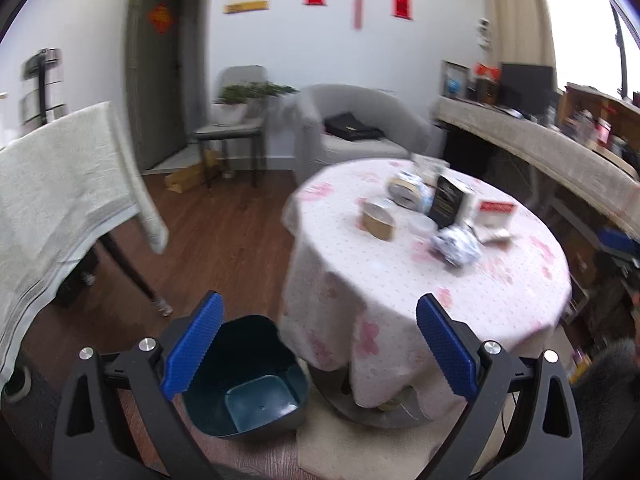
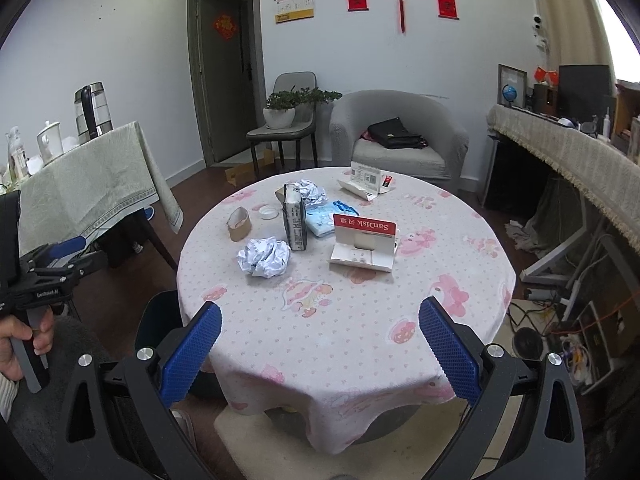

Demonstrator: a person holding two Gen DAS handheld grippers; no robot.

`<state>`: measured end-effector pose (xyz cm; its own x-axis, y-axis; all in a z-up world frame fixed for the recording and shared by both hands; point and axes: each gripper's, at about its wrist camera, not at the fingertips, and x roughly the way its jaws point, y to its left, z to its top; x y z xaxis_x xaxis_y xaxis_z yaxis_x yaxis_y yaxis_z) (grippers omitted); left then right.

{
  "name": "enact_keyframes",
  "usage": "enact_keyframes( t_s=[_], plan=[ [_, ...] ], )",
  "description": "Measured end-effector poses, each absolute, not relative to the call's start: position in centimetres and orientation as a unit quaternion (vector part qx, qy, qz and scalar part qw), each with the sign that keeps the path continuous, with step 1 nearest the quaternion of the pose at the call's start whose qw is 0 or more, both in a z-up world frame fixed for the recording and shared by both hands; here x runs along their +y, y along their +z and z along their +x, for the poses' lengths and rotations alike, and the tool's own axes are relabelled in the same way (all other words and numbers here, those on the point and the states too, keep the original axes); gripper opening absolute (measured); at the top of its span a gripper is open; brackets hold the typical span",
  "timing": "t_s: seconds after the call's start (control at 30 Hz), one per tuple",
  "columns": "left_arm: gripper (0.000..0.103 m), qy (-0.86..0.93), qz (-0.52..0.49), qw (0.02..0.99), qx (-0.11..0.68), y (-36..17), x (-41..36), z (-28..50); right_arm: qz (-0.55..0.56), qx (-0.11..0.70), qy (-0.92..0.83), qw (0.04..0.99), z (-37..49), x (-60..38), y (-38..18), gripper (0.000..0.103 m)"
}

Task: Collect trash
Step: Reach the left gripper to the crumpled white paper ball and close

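Observation:
A round table with a pink-patterned cloth (image 2: 360,320) holds the trash: a crumpled white paper ball (image 2: 264,257), a brown tape roll (image 2: 239,224), a black box standing upright (image 2: 295,222), a SanDisk card package (image 2: 365,244), a blue wrapper (image 2: 320,220), crumpled foil (image 2: 310,192) and a white package (image 2: 366,180). A dark teal bin (image 1: 248,384) stands on the floor left of the table, empty. My left gripper (image 1: 320,344) is open above the bin and table edge. My right gripper (image 2: 320,350) is open over the table's near edge.
A second table with a green cloth (image 2: 92,184) holds a kettle (image 2: 91,114) at the left. A grey armchair with a black bag (image 2: 400,136) and a chair with a plant (image 2: 284,120) stand behind. A cluttered bench (image 2: 568,152) and cables (image 2: 560,320) are at the right.

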<state>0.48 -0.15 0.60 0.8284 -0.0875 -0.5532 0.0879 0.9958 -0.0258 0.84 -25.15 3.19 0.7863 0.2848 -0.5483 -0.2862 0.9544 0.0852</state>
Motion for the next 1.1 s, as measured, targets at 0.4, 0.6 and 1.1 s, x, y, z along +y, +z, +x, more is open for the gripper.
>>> enact_keyframes(
  t_s=[0.4, 0.6, 1.1],
  plan=[
    [0.090, -0.102, -0.010, 0.947, 0.303, 0.9, -2.8, 3.5, -0.005, 0.330, 0.151, 0.932, 6.9, -25.3, 3.9, 0.100],
    [0.088, -0.142, -0.002, 0.942, 0.304, 1.4, -6.0, 6.2, -0.017, 0.331, 0.150, 0.931, 10.2, -25.5, 4.2, 0.100],
    [0.075, -0.194, 0.046, 0.914, 0.353, -1.7, -13.3, 12.3, 0.032, 0.345, 0.161, 0.924, 15.5, -27.9, 3.9, 0.100]
  ],
)
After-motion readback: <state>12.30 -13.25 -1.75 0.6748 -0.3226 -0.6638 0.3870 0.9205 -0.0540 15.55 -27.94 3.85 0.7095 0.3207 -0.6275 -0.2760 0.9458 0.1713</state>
